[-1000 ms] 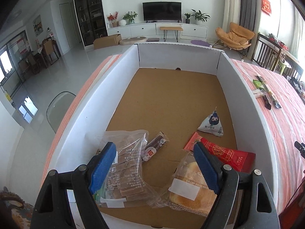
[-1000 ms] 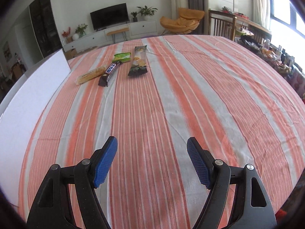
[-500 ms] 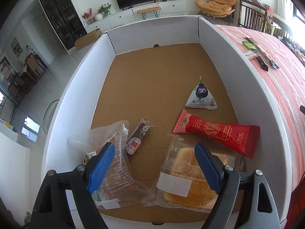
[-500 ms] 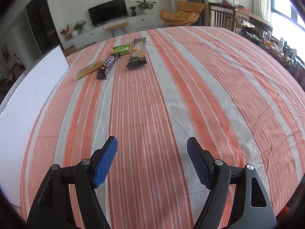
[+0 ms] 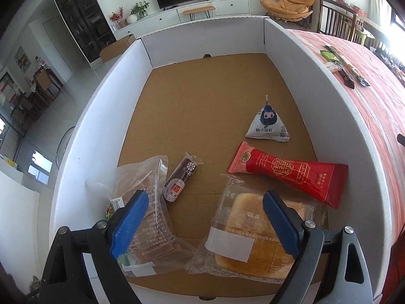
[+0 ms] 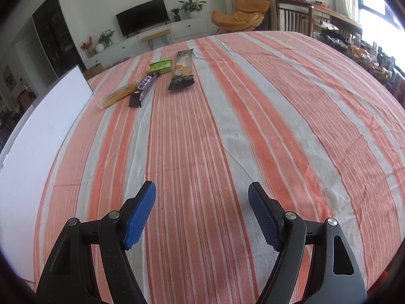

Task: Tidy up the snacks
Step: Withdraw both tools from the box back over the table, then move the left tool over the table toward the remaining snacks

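Five wrapped snacks lie in the white-walled box.

Five wrapped snacks are counted inside one white-walled cardboard box. Four long wrapped snack bars are seen on one orange-and-grey striped tablecloth.

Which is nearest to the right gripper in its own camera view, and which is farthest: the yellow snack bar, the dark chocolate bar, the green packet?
From the right gripper:
1. Yellow snack bar, far left, close to the white box wall.
2. Dark chocolate bar, just right of it; nearly as close.
3. Green packet, behind both, clearly farthest.
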Motion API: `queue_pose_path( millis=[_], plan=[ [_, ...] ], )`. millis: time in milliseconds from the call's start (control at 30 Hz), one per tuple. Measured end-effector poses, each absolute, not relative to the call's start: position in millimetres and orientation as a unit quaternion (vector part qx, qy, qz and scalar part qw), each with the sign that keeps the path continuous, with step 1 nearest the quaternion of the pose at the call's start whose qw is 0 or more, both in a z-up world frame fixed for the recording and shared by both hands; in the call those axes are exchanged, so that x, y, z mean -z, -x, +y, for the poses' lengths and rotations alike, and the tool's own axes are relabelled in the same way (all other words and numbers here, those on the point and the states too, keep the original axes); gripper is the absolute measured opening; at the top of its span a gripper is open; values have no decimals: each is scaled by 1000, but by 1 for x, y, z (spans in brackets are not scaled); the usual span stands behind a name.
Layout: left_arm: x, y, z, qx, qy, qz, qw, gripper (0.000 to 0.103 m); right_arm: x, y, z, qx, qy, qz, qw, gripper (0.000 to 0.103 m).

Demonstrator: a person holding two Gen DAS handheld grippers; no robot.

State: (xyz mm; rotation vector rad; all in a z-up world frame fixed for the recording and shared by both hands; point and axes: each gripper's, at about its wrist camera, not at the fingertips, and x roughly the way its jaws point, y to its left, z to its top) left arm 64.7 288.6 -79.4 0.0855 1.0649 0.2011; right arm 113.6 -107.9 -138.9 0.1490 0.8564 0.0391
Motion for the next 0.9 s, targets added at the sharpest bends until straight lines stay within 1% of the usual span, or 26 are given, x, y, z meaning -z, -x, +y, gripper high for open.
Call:
queue_pose_path(
  millis=[133, 200, 267, 400, 500, 567, 700, 833, 900],
  plan=[
    [77, -64, 296, -91, -7, 507, 857, 95, 139, -114, -108, -18, -75, 416, 906, 78],
    [75, -64, 308, -88, 46, 511, 854, 99, 138, -113, -108, -19, -75, 414, 907, 78],
    [72, -61, 321, -92, 98, 503, 854, 99, 138, -112, -109, -18, -76, 412, 908, 78],
    [48, -48, 328, -102, 150, 453, 873, 99, 137, -112, -112, -14, -83, 410, 908, 78],
    [20, -37, 314, -61, 170, 404, 897, 99, 138, -112, -113, -12, -88, 412, 907, 78],
    [1, -32, 292, -21, 162, 379, 911, 99, 138, -113, -113, -12, -88, 412, 907, 78],
    [-29, -27, 226, 78, 102, 350, 928, 100, 138, -112, -113, -12, -88, 411, 907, 78],
    [-40, -20, 151, 195, 49, 342, 918, 100, 136, -112, -117, -10, -95, 405, 909, 78],
    [-36, -19, 116, 248, 32, 343, 905, 100, 134, -112, -120, -7, -102, 402, 910, 78]
  ],
)
